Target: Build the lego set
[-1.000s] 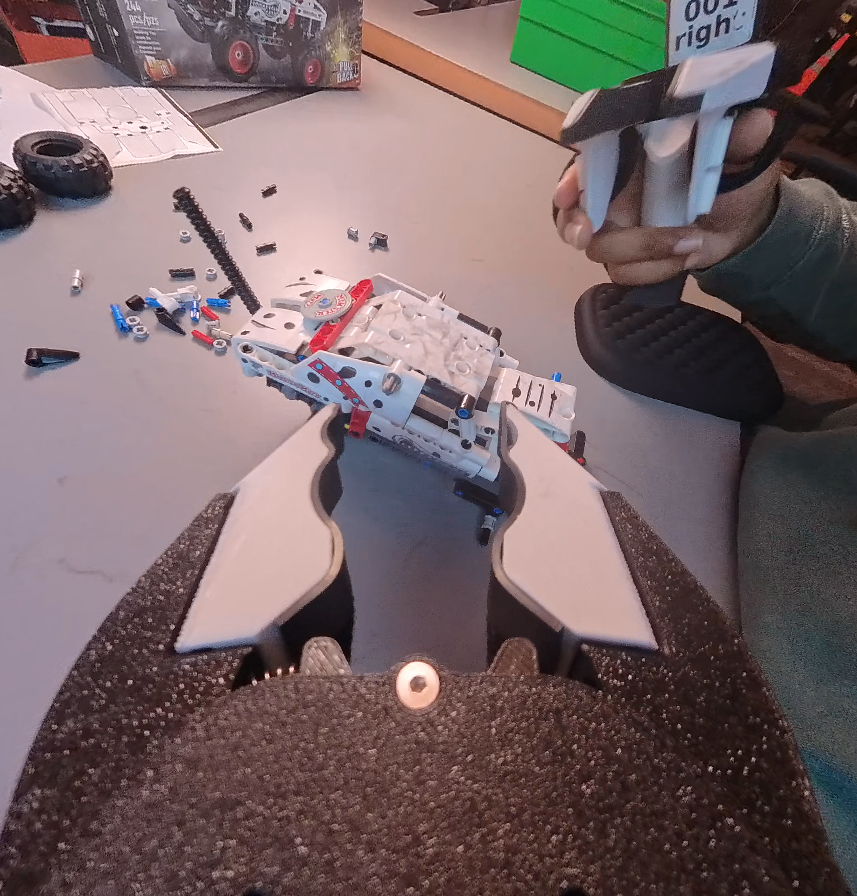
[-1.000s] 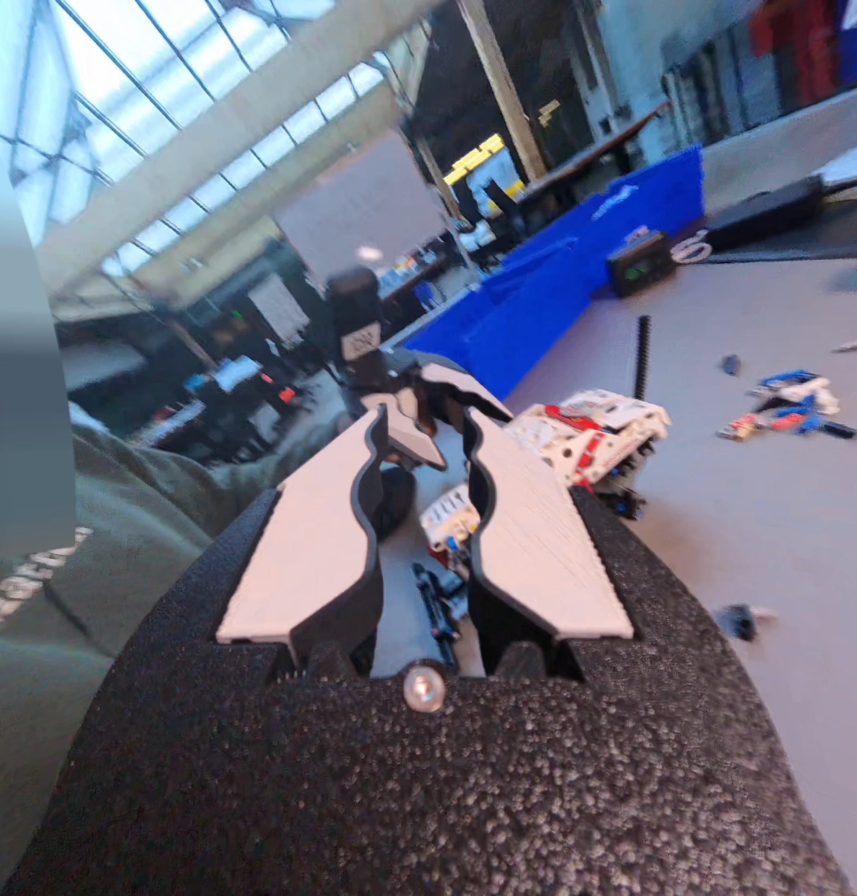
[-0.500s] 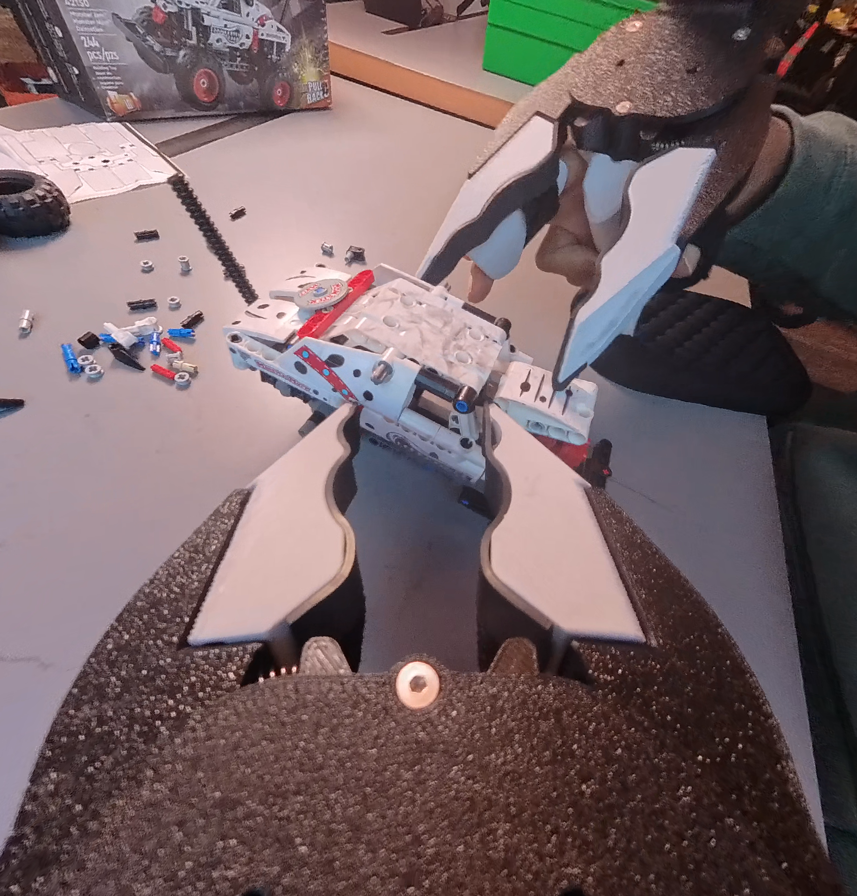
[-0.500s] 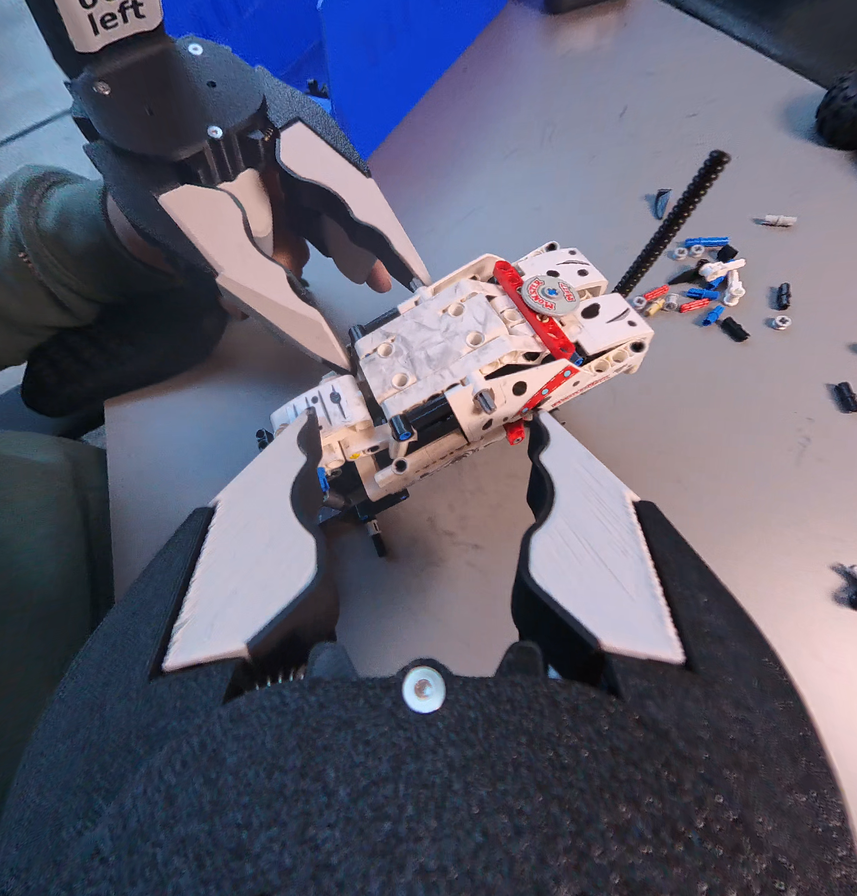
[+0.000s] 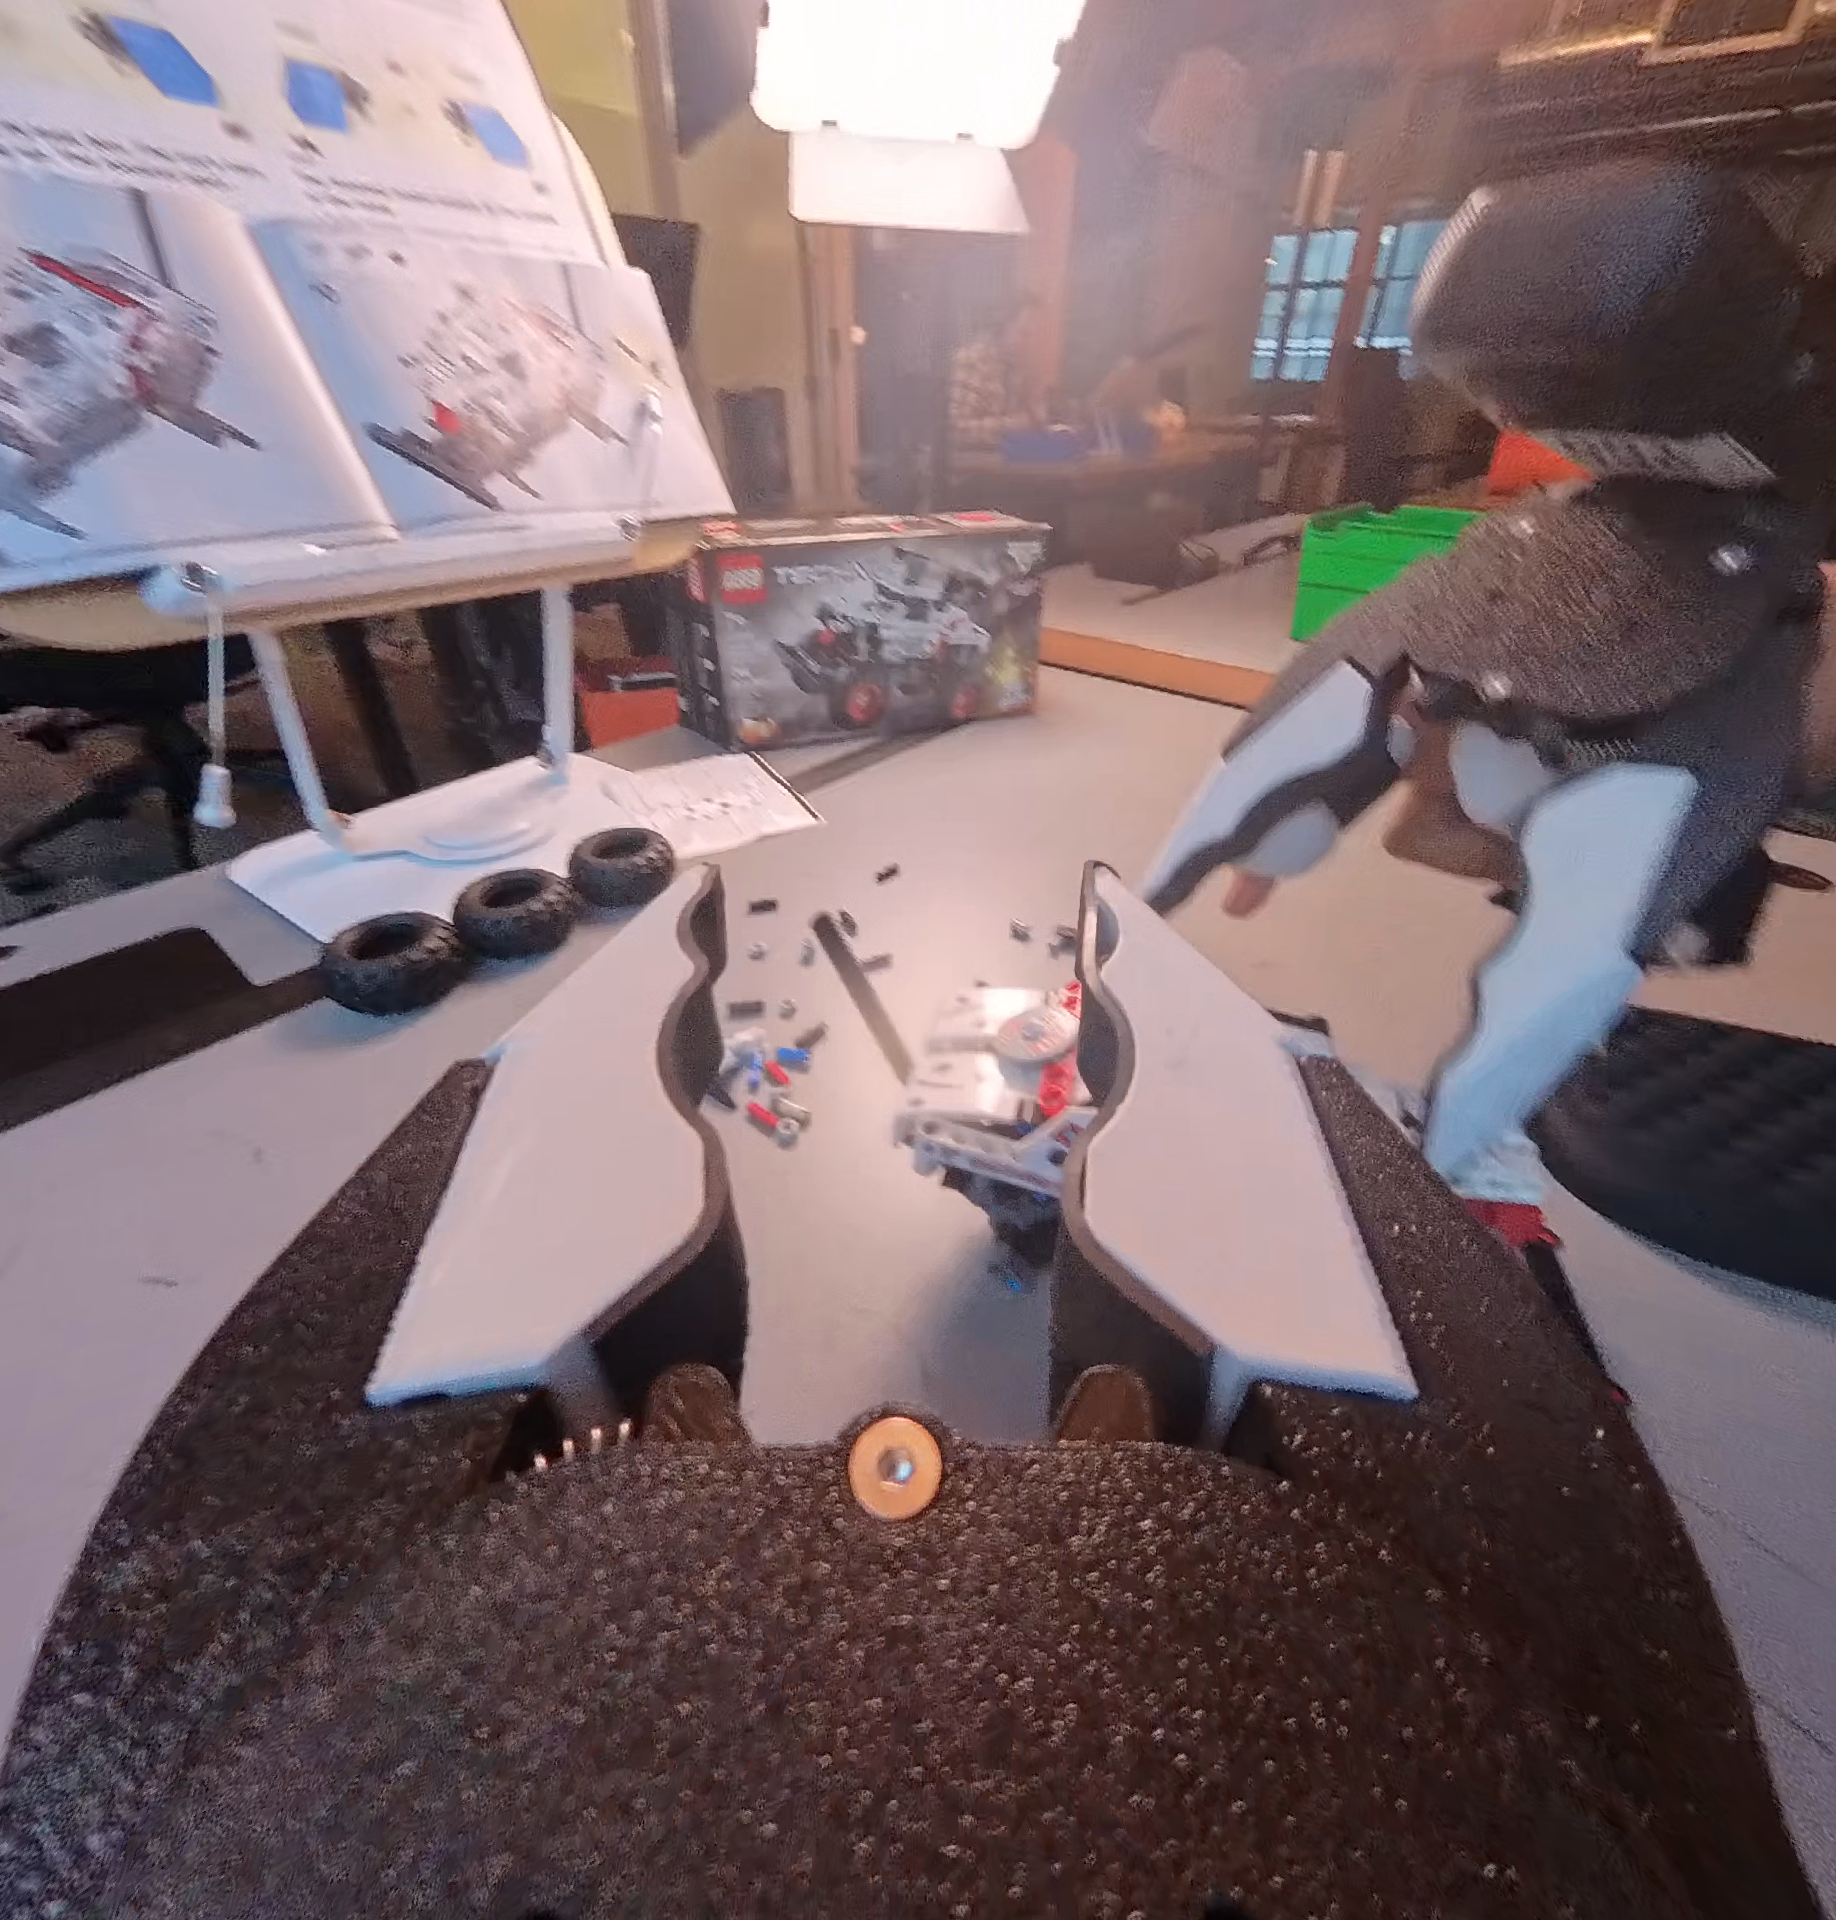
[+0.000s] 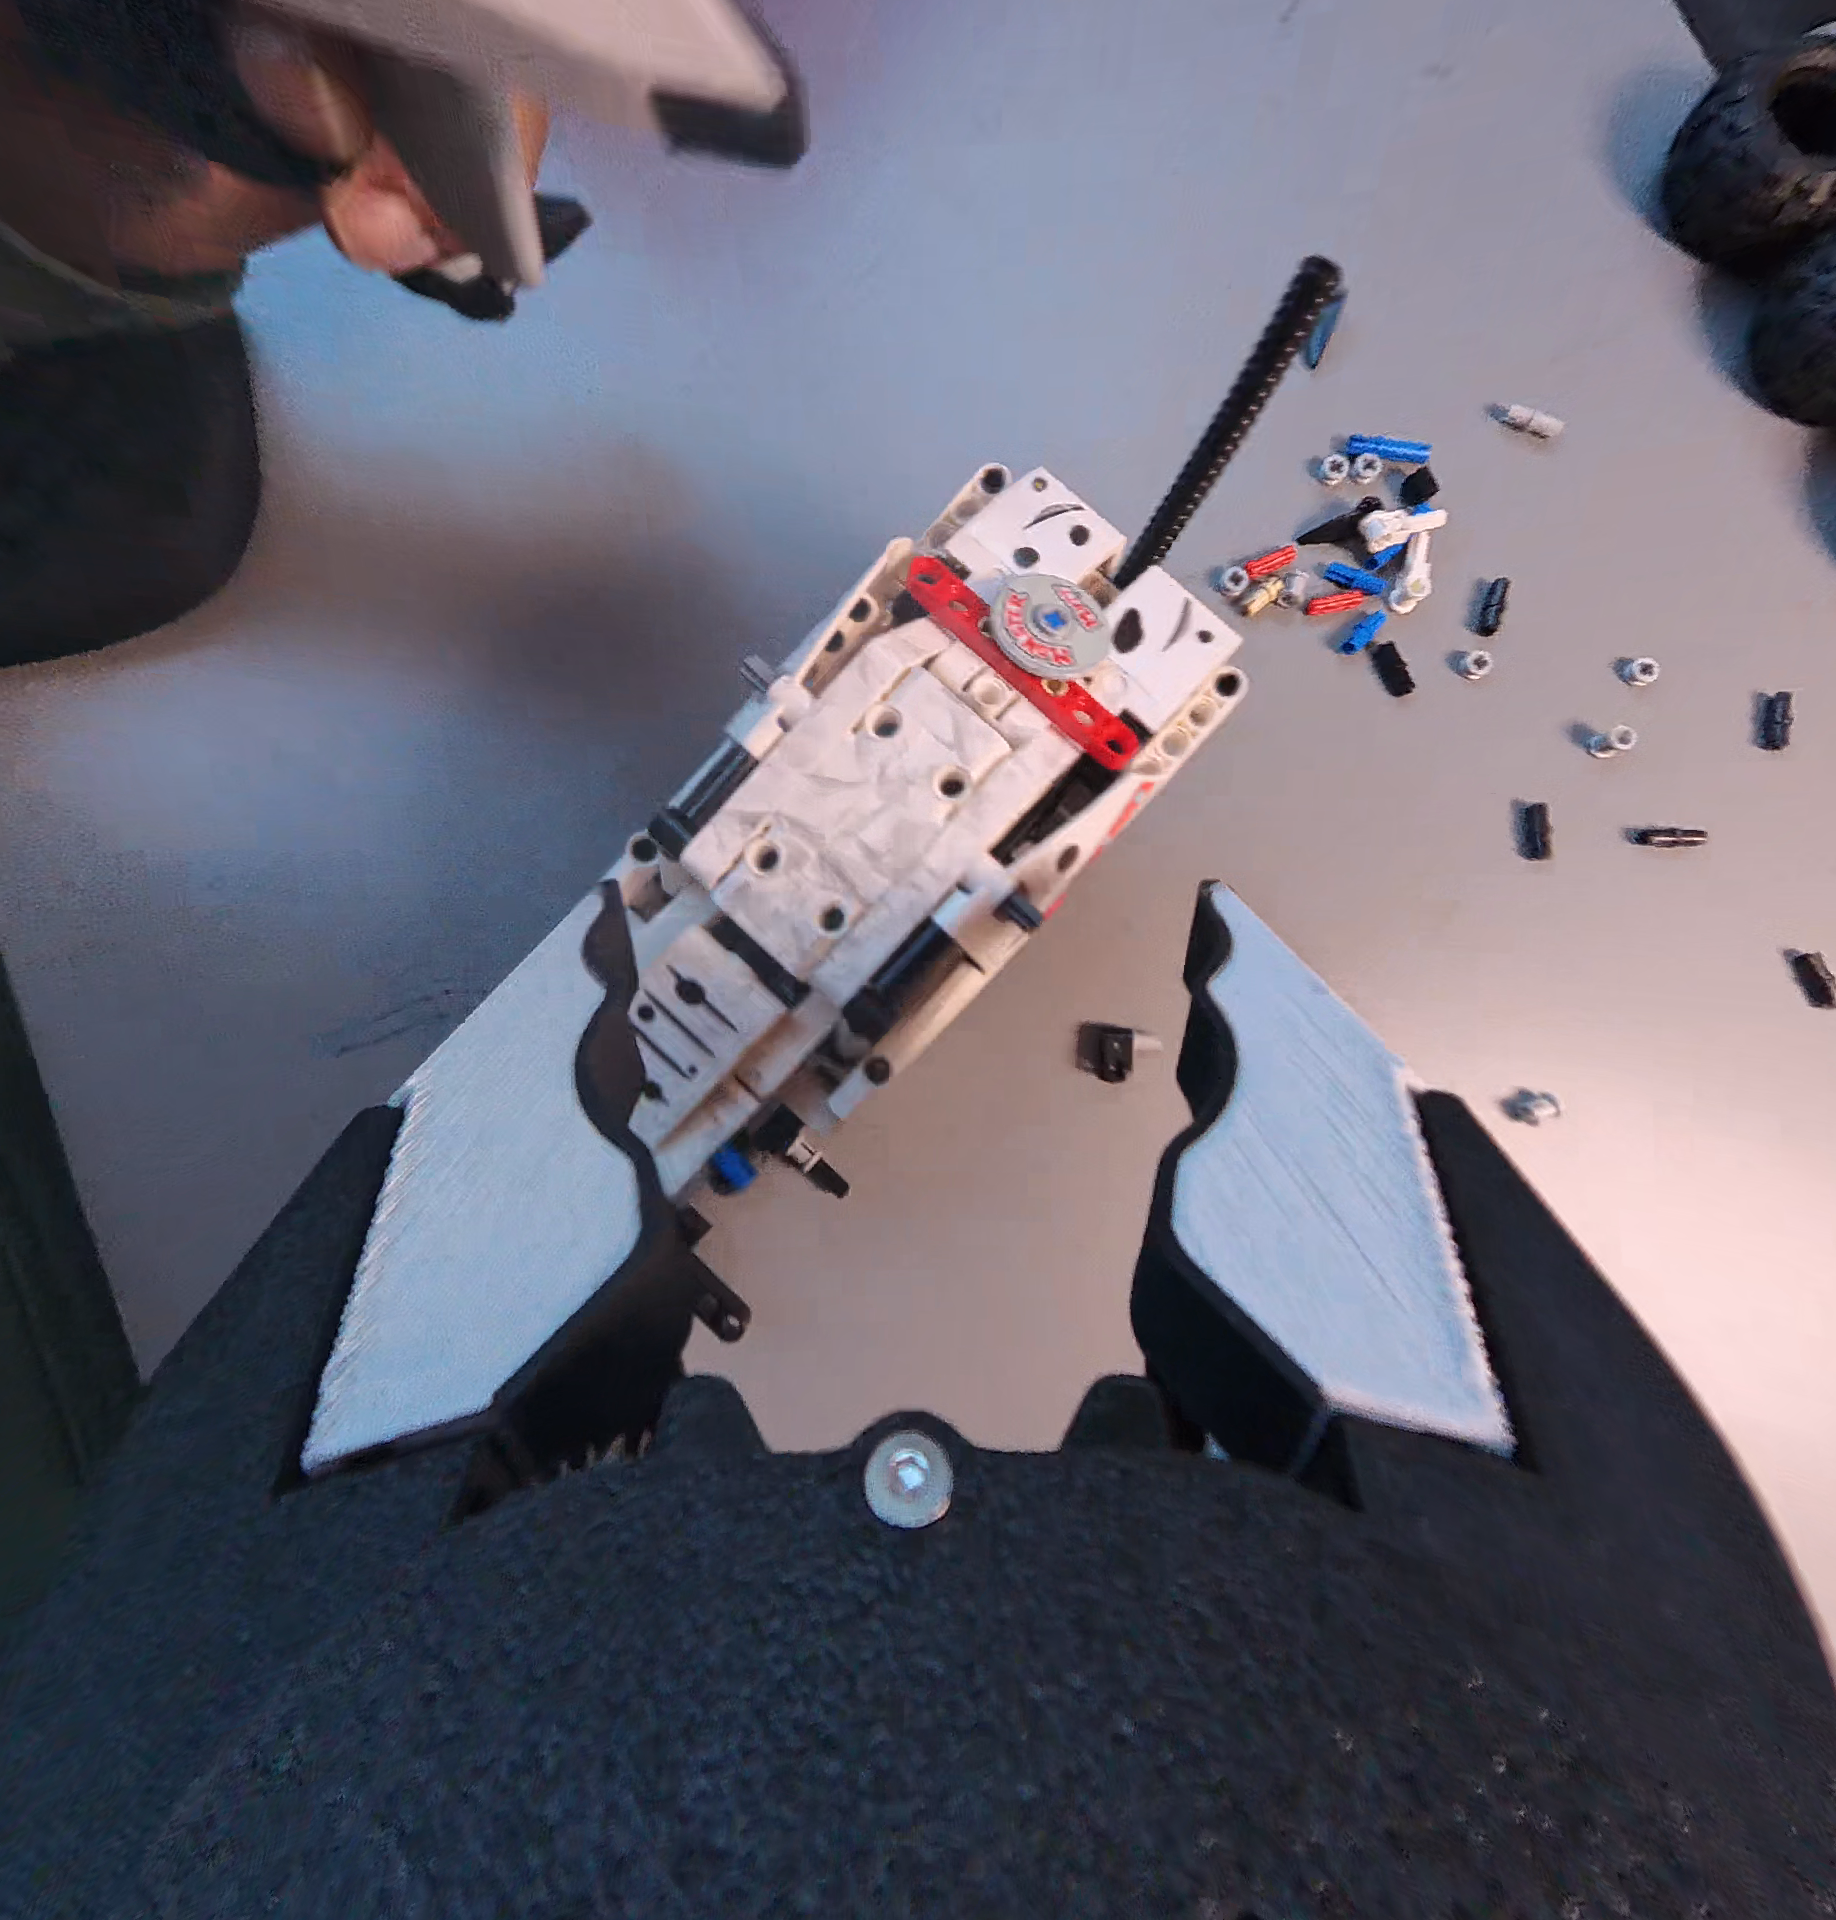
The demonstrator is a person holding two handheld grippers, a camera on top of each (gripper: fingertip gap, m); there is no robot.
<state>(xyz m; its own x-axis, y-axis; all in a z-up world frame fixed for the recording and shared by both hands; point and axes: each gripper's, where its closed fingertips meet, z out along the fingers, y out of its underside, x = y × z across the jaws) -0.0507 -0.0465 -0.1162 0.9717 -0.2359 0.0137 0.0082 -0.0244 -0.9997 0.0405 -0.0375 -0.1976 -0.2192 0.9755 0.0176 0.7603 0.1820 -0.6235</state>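
Note:
The white lego truck body (image 6: 893, 821), with a red beam and a grey disc on top, lies on the grey table (image 6: 997, 260). My right gripper (image 6: 909, 902) is open and hangs over its rear end. The left finger (image 6: 498, 1195) is right beside the model; I cannot tell if they touch. My left gripper (image 5: 901, 904) is open, empty and held above the table. The model (image 5: 987, 1081) shows between its fingers, farther off. The right gripper also shows at the right of the left wrist view (image 5: 1319, 1029), and the left gripper shows blurred at the top left of the right wrist view (image 6: 540, 135).
Loose small pins (image 6: 1350, 561) and a long black toothed rod (image 6: 1226, 416) lie beside the model. Black tyres (image 5: 509, 914), an instruction booklet on a stand (image 5: 270, 343) and the set's box (image 5: 862, 623) stand at the back. A black pad (image 5: 1724, 1143) lies at right.
My left gripper has lifted and tilted up away from the model. My right gripper has swung down over the model's rear end and opened wider.

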